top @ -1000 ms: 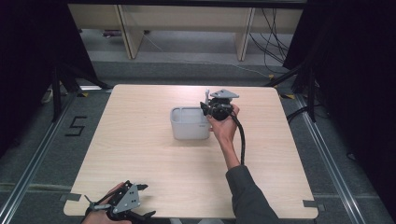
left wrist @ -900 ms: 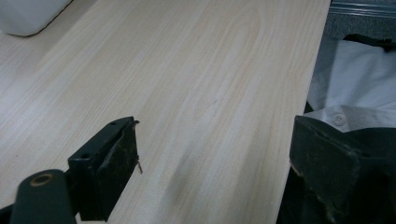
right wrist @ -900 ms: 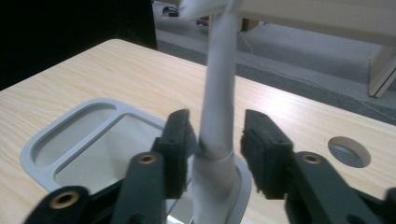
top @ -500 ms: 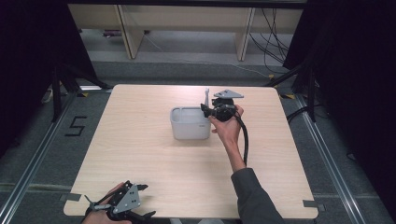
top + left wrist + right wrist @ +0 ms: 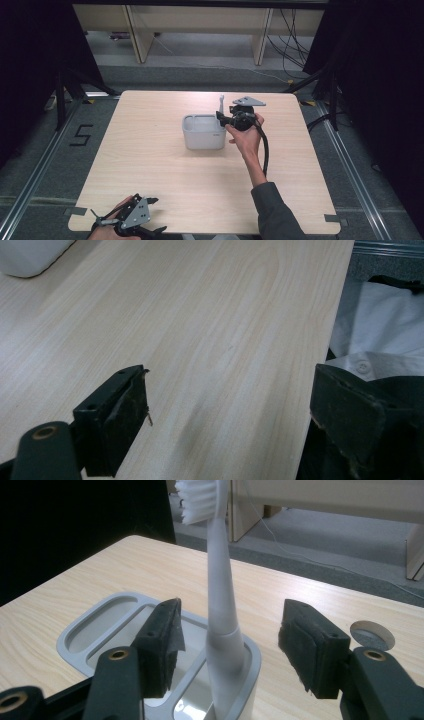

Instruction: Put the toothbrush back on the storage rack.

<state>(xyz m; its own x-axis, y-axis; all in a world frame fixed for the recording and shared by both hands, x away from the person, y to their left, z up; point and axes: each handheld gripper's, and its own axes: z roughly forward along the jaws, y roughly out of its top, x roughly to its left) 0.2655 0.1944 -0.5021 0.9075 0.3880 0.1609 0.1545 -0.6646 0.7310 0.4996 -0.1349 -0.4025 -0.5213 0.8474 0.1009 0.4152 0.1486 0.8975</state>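
Two hand-held grippers are out on the pale wooden bench [image 5: 165, 175]. The right hand-held gripper [image 5: 227, 645] sits at the right end of the grey plastic compartmented holder [image 5: 202, 132] mid-bench, its jaws having just been opening; they now stand clear either side of the white toothbrush [image 5: 217, 600], pads off the handle. That toothbrush stands nearly upright in the holder's end slot, bristles up. The left hand-held gripper [image 5: 230, 415] rests at the near bench edge, jaws wide apart with nothing between them.
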